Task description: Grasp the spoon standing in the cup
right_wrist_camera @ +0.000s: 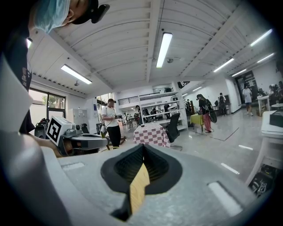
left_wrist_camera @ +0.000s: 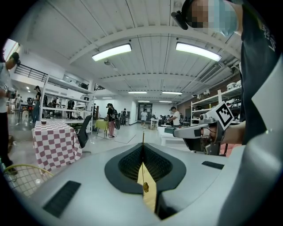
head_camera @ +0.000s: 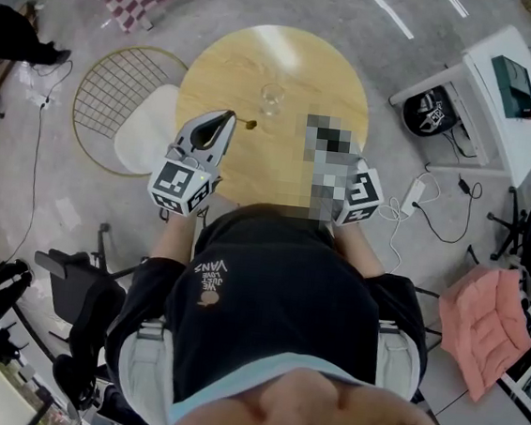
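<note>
Head view: round wooden table (head_camera: 309, 70). Clear cup (head_camera: 272, 98) stands about at its centre. Left gripper (head_camera: 229, 118) is over the table's left near part, tips just short of the cup on its left. Small gold spoon (head_camera: 249, 123) sits at those tips, out of the cup and near it, not touching it.

Left gripper view: jaws closed on the spoon. Its thin handle rises above the tips, and its small lower end shows below against the tabletop.

Right gripper view: right gripper (right_wrist_camera: 142, 153) has its jaws together with nothing between them. A strip of tabletop shows underneath.
</note>
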A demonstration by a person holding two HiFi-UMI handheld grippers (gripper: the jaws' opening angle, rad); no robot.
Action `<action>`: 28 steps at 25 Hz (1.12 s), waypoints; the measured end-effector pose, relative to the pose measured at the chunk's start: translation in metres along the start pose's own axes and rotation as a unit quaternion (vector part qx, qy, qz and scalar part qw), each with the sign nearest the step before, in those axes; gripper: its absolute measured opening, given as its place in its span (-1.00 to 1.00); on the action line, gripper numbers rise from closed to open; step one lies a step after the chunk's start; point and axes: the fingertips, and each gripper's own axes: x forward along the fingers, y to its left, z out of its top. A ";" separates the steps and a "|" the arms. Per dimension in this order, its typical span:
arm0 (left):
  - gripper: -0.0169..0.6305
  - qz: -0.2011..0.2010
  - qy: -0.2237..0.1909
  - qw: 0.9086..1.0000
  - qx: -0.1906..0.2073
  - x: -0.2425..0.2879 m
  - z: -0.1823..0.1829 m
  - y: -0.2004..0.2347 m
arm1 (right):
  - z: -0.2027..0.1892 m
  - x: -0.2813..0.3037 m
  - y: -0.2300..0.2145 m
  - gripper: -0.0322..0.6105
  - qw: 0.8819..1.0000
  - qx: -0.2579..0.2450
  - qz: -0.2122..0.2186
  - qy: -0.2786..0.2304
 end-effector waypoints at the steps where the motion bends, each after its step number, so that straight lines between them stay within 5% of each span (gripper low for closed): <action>1: -0.91 0.001 -0.002 1.000 -0.001 -0.002 0.001 -0.001 | 0.000 0.000 0.000 -0.90 1.000 0.000 0.000 0.000; 28: -0.91 0.052 -0.004 0.999 -0.014 -0.038 0.003 0.013 | -0.001 -0.004 -0.003 -0.90 1.000 -0.004 0.004 0.003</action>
